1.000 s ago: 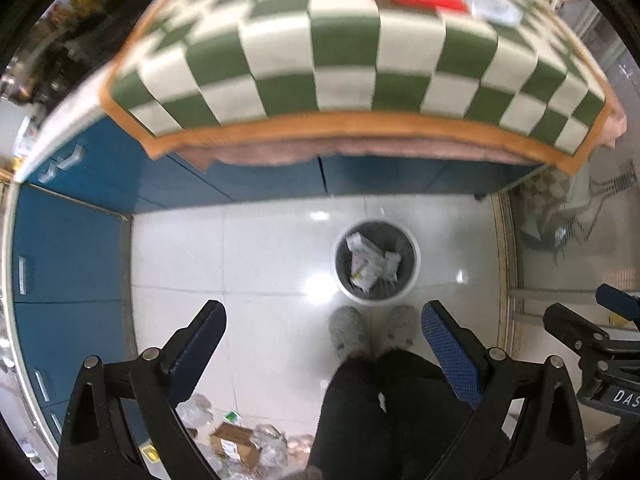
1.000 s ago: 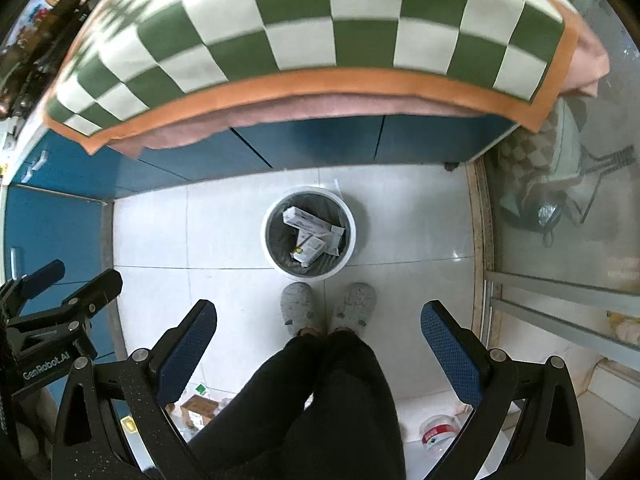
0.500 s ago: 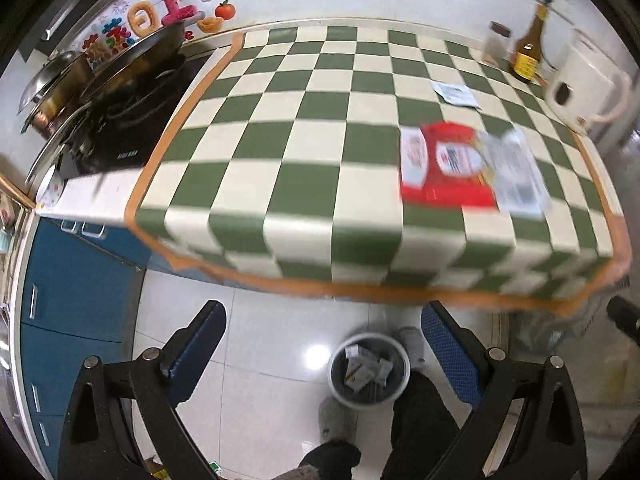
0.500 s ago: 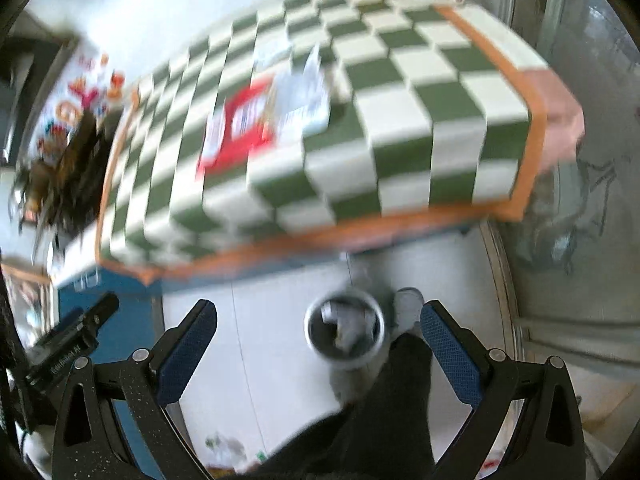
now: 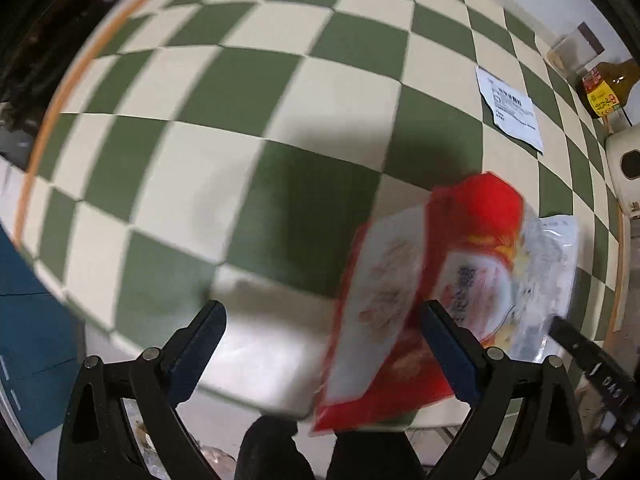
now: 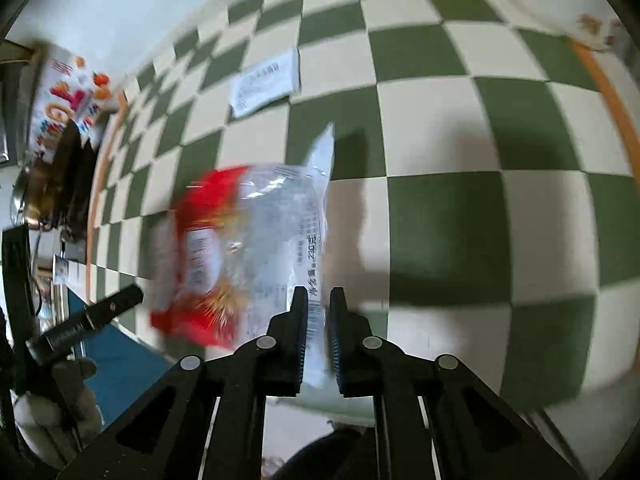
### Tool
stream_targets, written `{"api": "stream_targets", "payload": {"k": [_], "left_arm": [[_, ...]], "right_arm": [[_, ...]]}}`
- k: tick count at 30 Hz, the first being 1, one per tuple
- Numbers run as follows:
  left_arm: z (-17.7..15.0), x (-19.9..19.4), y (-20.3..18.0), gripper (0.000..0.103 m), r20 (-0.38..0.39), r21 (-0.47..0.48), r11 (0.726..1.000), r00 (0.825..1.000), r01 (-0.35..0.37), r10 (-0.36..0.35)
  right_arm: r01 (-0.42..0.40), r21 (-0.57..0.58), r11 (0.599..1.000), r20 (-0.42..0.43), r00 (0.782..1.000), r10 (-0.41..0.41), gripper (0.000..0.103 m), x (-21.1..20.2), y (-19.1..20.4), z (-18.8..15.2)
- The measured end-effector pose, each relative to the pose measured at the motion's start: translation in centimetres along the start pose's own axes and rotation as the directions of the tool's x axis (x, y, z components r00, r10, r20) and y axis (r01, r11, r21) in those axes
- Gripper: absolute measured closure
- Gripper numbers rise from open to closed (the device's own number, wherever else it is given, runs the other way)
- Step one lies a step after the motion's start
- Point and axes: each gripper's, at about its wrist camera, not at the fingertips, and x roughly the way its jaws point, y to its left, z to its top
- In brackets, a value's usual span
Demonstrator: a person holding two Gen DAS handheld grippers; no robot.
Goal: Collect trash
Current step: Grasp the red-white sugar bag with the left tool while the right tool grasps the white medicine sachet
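Note:
A red snack packet (image 5: 472, 240) lies near the front edge of the green-and-white checked tablecloth (image 5: 280, 80), with a clear plastic wrapper (image 5: 556, 264) over its right side. My left gripper (image 5: 320, 344) hangs open above the table edge, and the packet's left part shows between its fingers. My right gripper (image 6: 319, 312) has its jaws closing, pinched on the near edge of the clear wrapper (image 6: 280, 216), which overlaps the red packet (image 6: 200, 208). A white printed paper slip (image 6: 264, 84) lies flat further back on the cloth.
A brown sauce bottle (image 5: 608, 84), a jar (image 5: 576, 48) and a white kettle (image 5: 628, 160) stand at the back right. A stove with pans (image 6: 52, 184) borders the table's left side. Blue cabinets (image 5: 32, 320) sit below, and the person's dark trouser leg (image 5: 272, 452) is underneath.
Both views swung up from the floor bin to the tabletop and closed in on the packets. The right jaws went from wide open to pinched on the clear wrapper.

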Motion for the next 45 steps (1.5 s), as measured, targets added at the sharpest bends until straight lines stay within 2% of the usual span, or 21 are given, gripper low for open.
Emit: {"api": "stream_targets", "payload": {"k": [3, 4, 5, 7, 8, 9, 10, 13, 16, 19, 20, 21, 23, 27, 29, 33, 35, 37, 39, 41, 45], "left_arm": [[0.4, 0.4, -0.8, 0.007, 0.004, 0.012, 1.0, 1.0, 0.029, -0.029], [0.3, 0.5, -1.1, 0.024, 0.008, 0.018, 0.999, 0.999, 0.047, -0.047], [0.2, 0.4, -1.5, 0.027, 0.013, 0.027, 0.999, 0.999, 0.047, -0.048], [-0.1, 0.1, -2.2, 0.064, 0.044, 0.057, 0.998, 0.999, -0.012, 0.01], [-0.2, -0.1, -2.3, 0.074, 0.051, 0.068, 0.996, 0.997, -0.06, 0.057], [-0.3, -0.2, -2.2, 0.09, 0.054, 0.063, 0.995, 0.996, -0.079, 0.076], [-0.4, -0.5, -1.9, 0.1, 0.057, 0.054, 0.995, 0.995, -0.089, 0.086], [-0.7, -2.1, -0.5, 0.102, 0.08, -0.012, 0.995, 0.992, -0.101, 0.102], [-1.3, -4.4, 1.1, 0.102, 0.133, -0.072, 0.985, 0.977, -0.155, 0.163], [-0.8, -6.8, 3.2, 0.102, 0.172, -0.161, 0.96, 0.952, -0.228, 0.255], [-0.6, -7.5, 4.0, 0.102, 0.186, -0.191, 0.946, 0.936, -0.263, 0.298], [-0.2, -7.8, 4.2, 0.102, 0.198, -0.209, 0.932, 0.92, -0.297, 0.338], [0.7, -8.0, 5.0, 0.102, 0.211, -0.242, 0.901, 0.887, -0.36, 0.411], [3.2, -7.5, 6.3, 0.102, 0.211, -0.288, 0.88, 0.871, -0.377, 0.443], [4.0, -7.6, 6.5, 0.102, 0.22, -0.301, 0.873, 0.862, -0.385, 0.456], [5.2, -7.3, 5.4, 0.102, 0.233, -0.297, 0.872, 0.856, -0.39, 0.462], [5.4, -7.3, 4.8, 0.102, 0.238, -0.289, 0.875, 0.856, -0.388, 0.458], [5.5, -7.2, 4.4, 0.102, 0.239, -0.281, 0.877, 0.856, -0.39, 0.458], [5.4, -7.2, 4.2, 0.102, 0.24, -0.276, 0.879, 0.857, -0.389, 0.455], [5.2, -7.4, 4.1, 0.102, 0.244, -0.273, 0.881, 0.858, -0.387, 0.452], [5.0, -8.0, 4.1, 0.102, 0.254, -0.271, 0.886, 0.859, -0.377, 0.444]], "right_arm": [[-0.038, -0.011, 0.999, -0.026, 0.999, 0.038, 0.096, 1.1, -0.4, 1.0], [-0.051, -0.017, 0.999, -0.036, 0.998, 0.05, 0.096, 1.3, -0.4, 1.5], [-0.065, -0.018, 0.998, -0.042, 0.997, 0.064, 0.096, 1.6, -0.3, 1.8], [-0.087, -0.029, 0.996, -0.052, 0.995, 0.085, 0.096, 2.0, 0.0, 2.3], [-0.09, -0.04, 0.995, -0.06, 0.994, 0.087, 0.097, 2.2, 0.3, 2.6], [-0.097, -0.049, 0.994, -0.07, 0.993, 0.094, 0.097, 2.4, 0.5, 3.0], [-0.107, -0.052, 0.993, -0.083, 0.991, 0.103, 0.097, 2.5, 0.7, 3.2], [-0.134, -0.067, 0.989, -0.111, 0.986, 0.126, 0.097, 2.8, 1.7, 4.7], [-0.164, -0.065, 0.984, -0.111, 0.981, 0.157, 0.093, 2.5, 3.1, 6.8], [-0.106, -0.092, 0.99, -0.044, 0.994, 0.102, 0.062, 1.7, 4.9, 9.1], [-0.074, -0.1, 0.992, -0.012, 0.997, 0.073, 0.048, 1.5, 5.5, 10.1], [-0.04, -0.103, 0.994, 0.016, 0.999, 0.042, 0.041, 1.6, 5.9, 11.2], [0.017, -0.096, 0.995, 0.051, 0.999, -0.012, 0.04, 1.9, 6.2, 13.1], [0.119, -0.099, 0.988, 0.075, 0.991, -0.111, 0.038, 4.7, 7.5, 16.3], [0.183, -0.148, 0.972, 0.119, 0.979, -0.166, 0.036, 5.4, 8.9, 16.7], [0.338, -0.265, 0.903, 0.205, 0.935, -0.289, 0.039, 6.3, 10.6, 15.7], [0.342, -0.288, 0.895, 0.241, 0.93, -0.278, 0.049, 6.3, 11.1, 15.2], [0.337, -0.291, 0.895, 0.249, 0.93, -0.27, 0.057, 6.2, 11.3, 15.0], [0.346, -0.29, 0.892, 0.259, 0.926, -0.275, 0.081, 6.0, 11.2, 15.1], [0.36, -0.275, 0.892, 0.267, 0.919, -0.289, 0.097, 5.9, 10.7, 15.4], [0.289, -0.234, 0.928, 0.24, 0.943, -0.233, 0.101, 5.0, 9.1, 15.3]]}}
